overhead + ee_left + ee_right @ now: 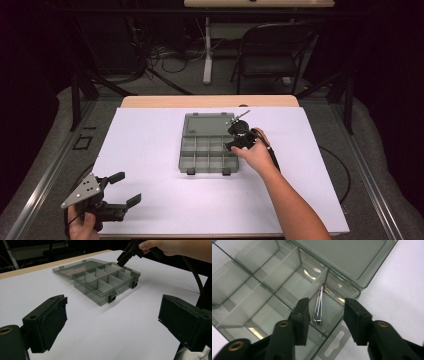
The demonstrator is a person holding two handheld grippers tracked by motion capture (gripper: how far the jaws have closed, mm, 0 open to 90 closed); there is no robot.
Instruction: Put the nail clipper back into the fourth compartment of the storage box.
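1. The right tongs [234, 141] hover over the 3 o'clock edge of the open compartment box [200, 152], jaws partly apart and gripping nothing.
2. A thin metal clip [319, 307] lies loose in a corner compartment, between the jaws but untouched by them.
3. The left tongs [125, 189] rest at the counter's [150, 200] 7 o'clock corner, well apart from the box, jaws wide and empty.
4. The box lid [207, 124] lies flat at 12 o'clock.
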